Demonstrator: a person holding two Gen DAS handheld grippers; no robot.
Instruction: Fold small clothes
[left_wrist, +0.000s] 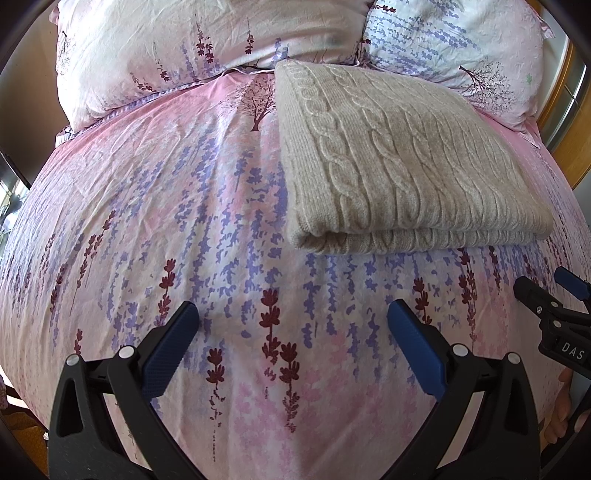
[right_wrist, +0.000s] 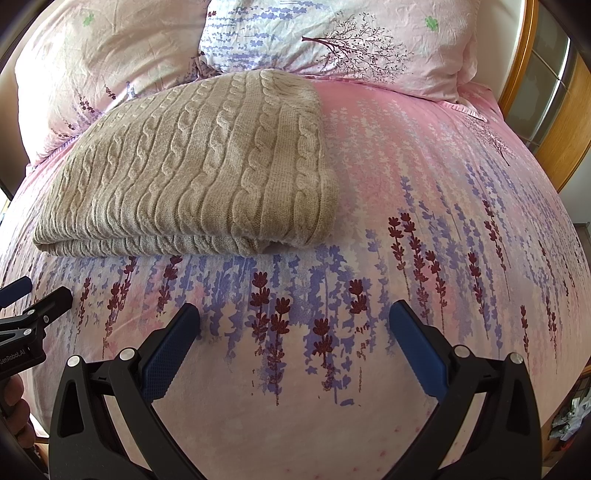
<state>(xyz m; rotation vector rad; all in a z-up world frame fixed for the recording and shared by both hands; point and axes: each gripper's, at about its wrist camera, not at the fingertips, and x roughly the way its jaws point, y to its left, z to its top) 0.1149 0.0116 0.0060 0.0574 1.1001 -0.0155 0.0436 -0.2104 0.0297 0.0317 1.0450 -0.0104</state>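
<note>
Folded beige knit (left_wrist: 402, 166) lies near 2 pillows (left_wrist: 147, 48); left gripper (left_wrist: 291, 328) and right gripper (right_wrist: 293, 328) hover spread, empty, over bare bedspread (left_wrist: 147, 221).

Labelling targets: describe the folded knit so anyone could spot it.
On the bed's floral pink duvet, just below the two pillows, lies a folded sweater. It is the only plain beige, cable-knit piece; everything around it is printed lavender-and-pink fabric.

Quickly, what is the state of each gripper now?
Left gripper: open, holding nothing.
Right gripper: open, holding nothing; the folded beige cable-knit sweater lies apart.
</note>
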